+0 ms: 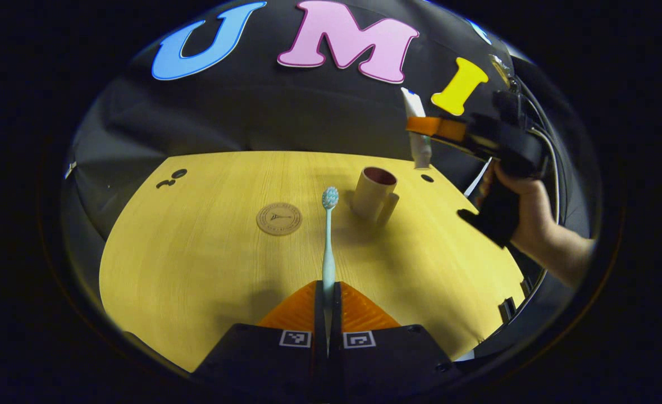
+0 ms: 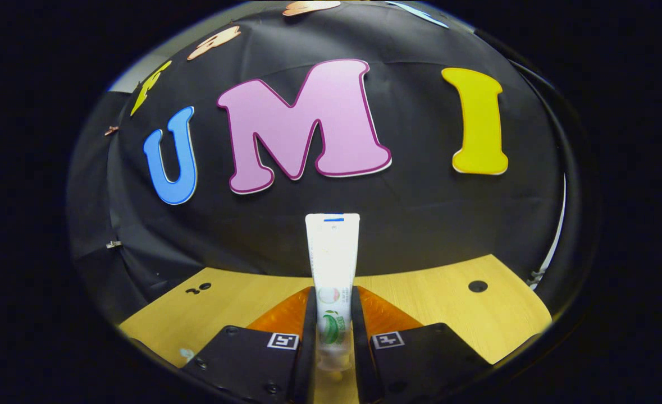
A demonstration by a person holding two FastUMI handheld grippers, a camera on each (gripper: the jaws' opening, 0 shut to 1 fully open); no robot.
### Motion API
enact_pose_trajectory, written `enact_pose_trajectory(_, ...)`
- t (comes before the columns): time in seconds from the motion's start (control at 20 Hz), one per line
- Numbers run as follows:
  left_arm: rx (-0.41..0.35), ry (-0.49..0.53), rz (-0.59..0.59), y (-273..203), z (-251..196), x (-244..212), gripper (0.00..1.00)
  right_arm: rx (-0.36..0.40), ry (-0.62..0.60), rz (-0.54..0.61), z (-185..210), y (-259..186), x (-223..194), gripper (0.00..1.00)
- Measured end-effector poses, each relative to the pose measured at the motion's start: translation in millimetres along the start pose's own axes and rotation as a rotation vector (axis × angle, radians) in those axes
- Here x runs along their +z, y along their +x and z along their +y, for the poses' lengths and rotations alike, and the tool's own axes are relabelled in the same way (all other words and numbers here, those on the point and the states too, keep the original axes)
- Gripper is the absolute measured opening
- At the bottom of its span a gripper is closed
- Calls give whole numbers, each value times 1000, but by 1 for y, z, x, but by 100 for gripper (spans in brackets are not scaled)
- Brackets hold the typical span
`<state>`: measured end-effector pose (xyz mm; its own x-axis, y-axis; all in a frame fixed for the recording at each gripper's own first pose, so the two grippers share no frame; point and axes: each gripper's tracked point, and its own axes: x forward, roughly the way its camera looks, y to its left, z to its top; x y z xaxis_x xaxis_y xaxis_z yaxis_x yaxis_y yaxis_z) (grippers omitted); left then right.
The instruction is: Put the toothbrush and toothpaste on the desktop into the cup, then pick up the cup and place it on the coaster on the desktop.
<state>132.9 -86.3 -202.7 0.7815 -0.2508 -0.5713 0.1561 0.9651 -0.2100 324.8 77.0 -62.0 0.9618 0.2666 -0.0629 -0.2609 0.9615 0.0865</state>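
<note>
- Left tongs (image 1: 327,306) are clenched on the toothbrush (image 1: 328,241) handle, bristle head aimed up-frame toward the cup (image 1: 373,194), probably so it can go in head-up.
- Right tongs (image 2: 333,328) are clamped on the toothpaste tube (image 2: 333,264). In the left gripper view the tube hangs near-vertical at upper right, above and just right of the cup, looks lined up for a drop.
- Coaster (image 1: 279,218) sits bare on the worktop (image 1: 196,269), left of the cup.
</note>
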Motion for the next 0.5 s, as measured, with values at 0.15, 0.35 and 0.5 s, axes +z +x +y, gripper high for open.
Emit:
enact_pose_trajectory(0.15, -26, -18, -38, 0, -4, 11, 6, -12, -72, -87, 0, 26, -3, 33)
enact_pose_trajectory(0.35, -40, -40, -67, 2, -7, 24, 7, -47, -72, -141, -6, 51, -25, 32)
enact_pose_trajectory(0.5, -39, -61, -88, 3, -5, 34, 7, -50, -71, -107, -8, 62, -57, 32)
